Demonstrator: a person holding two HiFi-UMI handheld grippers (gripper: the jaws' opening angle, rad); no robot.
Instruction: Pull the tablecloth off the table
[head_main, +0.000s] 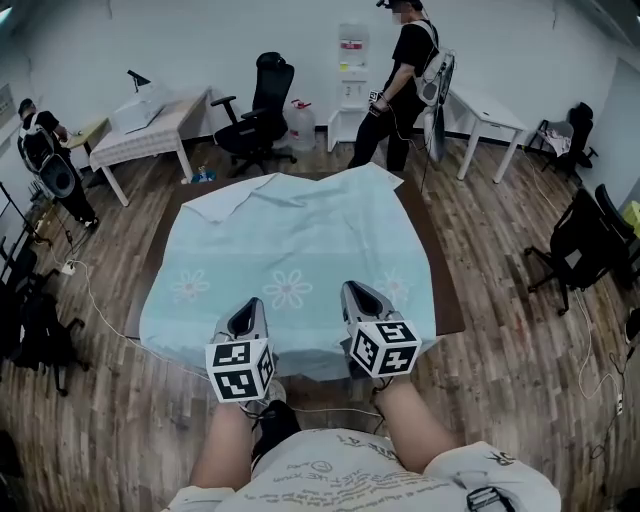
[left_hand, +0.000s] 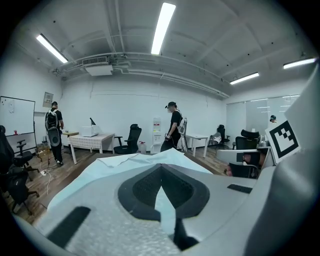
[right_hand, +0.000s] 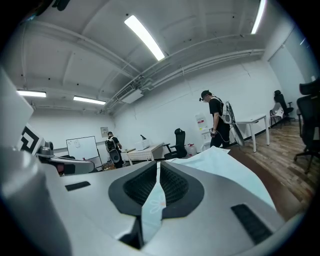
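Tablecloth (head_main: 290, 240): pale blue sheet of thin fabric printed with white daisies, spread over a dark brown rectangular table (head_main: 449, 300). The bare tabletop shows as strips along both long sides. The far-left corner is folded back on itself. The near hem hangs over the table edge closest to the person.

Handling, as judged: light, limp and easily creased. It is likely to slide freely on the smooth top, but may bunch or skew if one side is drawn ahead of the other. The best hold is the near hem at two spaced points, which is where it is taken now.

Left gripper (head_main: 248, 312): jaws closed on a fold of the blue hem, pinched between the dark ribbed pads (left_hand: 142, 187).

Right gripper (head_main: 360, 298): jaws likewise clamped on the hem, with a daisy print showing in the nip.

Nothing stands on the cloth.

Surroundings:
- wood-plank floor (head_main: 500, 350) open on both sides of the table
- white cable (head_main: 90, 300) trailing on the floor to the left
- black office chairs (head_main: 585, 240) to the right, well apart
- person in black (head_main: 400, 80) standing just beyond the far end
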